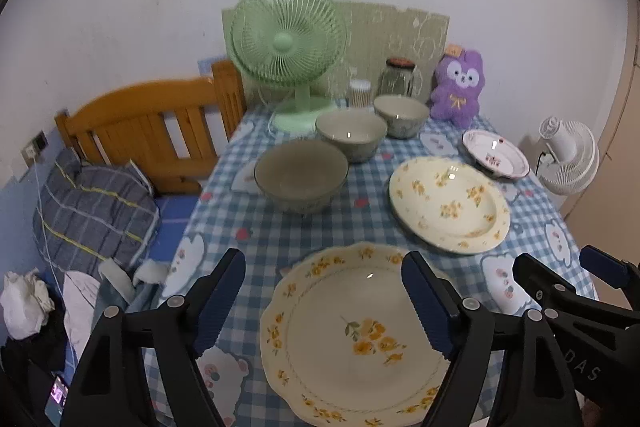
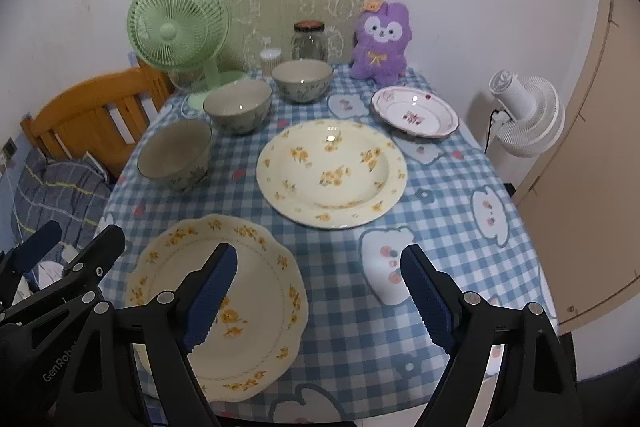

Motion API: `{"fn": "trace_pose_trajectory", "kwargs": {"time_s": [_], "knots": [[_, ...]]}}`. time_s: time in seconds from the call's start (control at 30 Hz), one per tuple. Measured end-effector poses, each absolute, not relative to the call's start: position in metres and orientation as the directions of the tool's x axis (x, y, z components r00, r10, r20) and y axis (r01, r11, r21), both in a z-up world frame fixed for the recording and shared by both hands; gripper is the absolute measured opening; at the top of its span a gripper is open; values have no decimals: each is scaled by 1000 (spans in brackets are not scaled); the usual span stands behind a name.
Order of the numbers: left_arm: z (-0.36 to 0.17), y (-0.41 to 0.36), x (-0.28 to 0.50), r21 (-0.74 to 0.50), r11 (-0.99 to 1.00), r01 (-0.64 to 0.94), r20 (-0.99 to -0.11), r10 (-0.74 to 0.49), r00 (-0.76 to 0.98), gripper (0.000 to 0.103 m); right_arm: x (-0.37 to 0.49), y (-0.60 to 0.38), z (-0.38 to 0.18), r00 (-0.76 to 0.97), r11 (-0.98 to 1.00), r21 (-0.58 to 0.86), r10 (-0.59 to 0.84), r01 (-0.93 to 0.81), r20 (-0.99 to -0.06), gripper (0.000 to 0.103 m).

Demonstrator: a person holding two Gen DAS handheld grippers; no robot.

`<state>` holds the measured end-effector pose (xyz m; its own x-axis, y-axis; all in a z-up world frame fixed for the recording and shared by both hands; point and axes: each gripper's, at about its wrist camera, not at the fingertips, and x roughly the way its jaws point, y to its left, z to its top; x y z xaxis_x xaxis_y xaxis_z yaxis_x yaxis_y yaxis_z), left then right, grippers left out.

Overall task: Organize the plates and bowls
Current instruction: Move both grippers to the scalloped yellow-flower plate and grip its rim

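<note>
**Gripping glazed crockery by the rim**

Starting at the left, three bowls run in a diagonal line on the checked tablecloth (image 2: 448, 211): the near bowl (image 2: 175, 153), the middle bowl (image 2: 238, 107) and the far bowl (image 2: 303, 79). All three look empty, though the near one is slightly blurred. They are probably ceramic: stiff, weighty, slick with glaze and breakable, so a pinch across the wall at the rim seems safest.

Right of them lie three plates, nothing on any of them: the scalloped plate (image 1: 356, 339) nearest, the round floral plate (image 2: 331, 173) mid-table and the small pink-patterned plate (image 2: 414, 111) farthest. Their low rims leave little to bite, so a finger would likely need to slide under an edge.

The left gripper (image 1: 324, 307) hovers over the scalloped plate, jaws wide and holding nothing. The right gripper (image 2: 318, 295) hangs wide open beside that plate, also unloaded.
</note>
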<state>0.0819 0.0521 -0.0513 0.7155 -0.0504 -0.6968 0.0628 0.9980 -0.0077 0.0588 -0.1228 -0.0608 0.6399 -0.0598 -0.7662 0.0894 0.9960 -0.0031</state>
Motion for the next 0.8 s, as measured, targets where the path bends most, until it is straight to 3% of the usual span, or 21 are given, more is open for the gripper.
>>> {"fn": "trace_pose_trajectory", "kwargs": {"time_s": [0.8], "knots": [[-151,76,121,-67,997,43,-854,-79,515,74,102,-94,-163,487,995,-16,-61,96,-871,79]]}}
